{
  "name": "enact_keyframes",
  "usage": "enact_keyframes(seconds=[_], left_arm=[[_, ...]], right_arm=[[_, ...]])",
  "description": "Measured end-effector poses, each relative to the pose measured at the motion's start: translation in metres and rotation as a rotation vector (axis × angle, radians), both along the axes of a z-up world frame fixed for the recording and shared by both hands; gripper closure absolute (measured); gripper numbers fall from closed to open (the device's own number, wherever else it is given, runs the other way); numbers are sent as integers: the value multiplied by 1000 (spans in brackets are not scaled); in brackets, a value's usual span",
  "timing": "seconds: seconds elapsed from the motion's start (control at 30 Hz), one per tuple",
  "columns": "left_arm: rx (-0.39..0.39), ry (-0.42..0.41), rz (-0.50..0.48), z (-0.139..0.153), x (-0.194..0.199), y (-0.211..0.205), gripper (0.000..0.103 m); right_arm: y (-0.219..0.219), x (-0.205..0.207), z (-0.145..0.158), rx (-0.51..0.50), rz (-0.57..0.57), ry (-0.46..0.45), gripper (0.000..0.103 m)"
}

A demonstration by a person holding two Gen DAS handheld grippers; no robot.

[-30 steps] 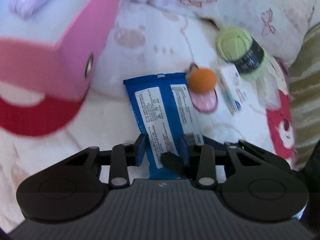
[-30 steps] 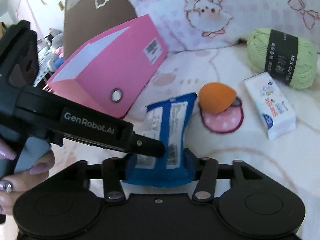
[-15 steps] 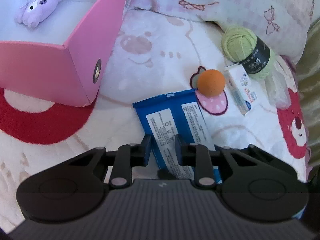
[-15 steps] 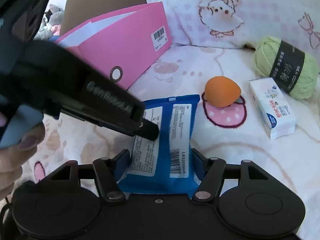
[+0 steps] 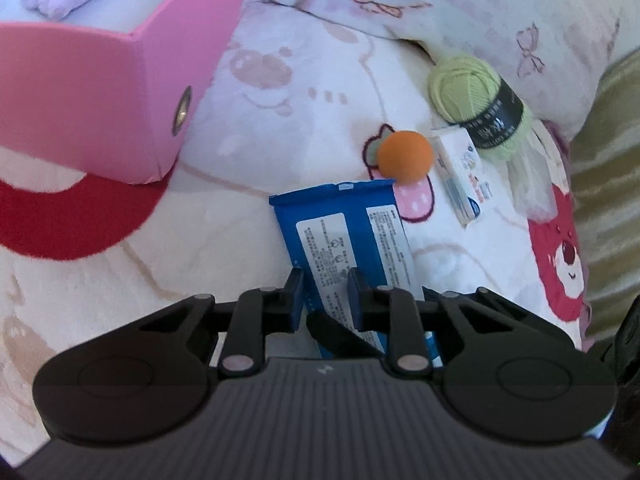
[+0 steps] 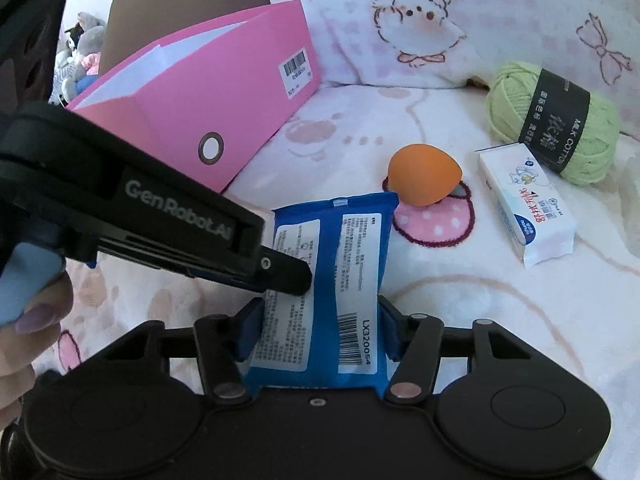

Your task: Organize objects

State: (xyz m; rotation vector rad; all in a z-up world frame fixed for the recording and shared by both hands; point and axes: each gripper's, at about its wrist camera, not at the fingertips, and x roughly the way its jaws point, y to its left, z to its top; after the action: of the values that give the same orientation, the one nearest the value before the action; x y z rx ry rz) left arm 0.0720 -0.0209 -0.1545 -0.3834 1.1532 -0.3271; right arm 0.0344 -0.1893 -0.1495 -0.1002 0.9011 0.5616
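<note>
On bed, both grippers [image 5: 325, 296] [image 6: 316, 330] angled down, pinching blue pack [image 6: 328, 280]; right's jaws just narrowed.

Home bedroom, cartoon-print blanket [image 6: 440, 292], matching pillow [image 6: 440, 20], heap of plush toys [image 6: 82, 56]

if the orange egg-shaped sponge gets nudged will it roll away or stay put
The orange egg-shaped sponge would probably roll: it is rounded all over and lies on its side. Its taper suggests it would curve rather than run straight. The soft printed blanket under it looks plush, so it likely stops soon, perhaps against the blue wipes packet beside it.
</note>
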Motion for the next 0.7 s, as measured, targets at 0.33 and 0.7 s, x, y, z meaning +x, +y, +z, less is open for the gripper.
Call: enact_keyframes(seconds=[0.33, 0.7], left_arm=[[14, 2, -40, -2, -3, -5, 78], [12, 15, -63, -1, -5, -10, 78]], right_arm=[[6, -10, 1, -131, 54, -17, 38], [7, -23, 8, -189, 33, 0, 41]])
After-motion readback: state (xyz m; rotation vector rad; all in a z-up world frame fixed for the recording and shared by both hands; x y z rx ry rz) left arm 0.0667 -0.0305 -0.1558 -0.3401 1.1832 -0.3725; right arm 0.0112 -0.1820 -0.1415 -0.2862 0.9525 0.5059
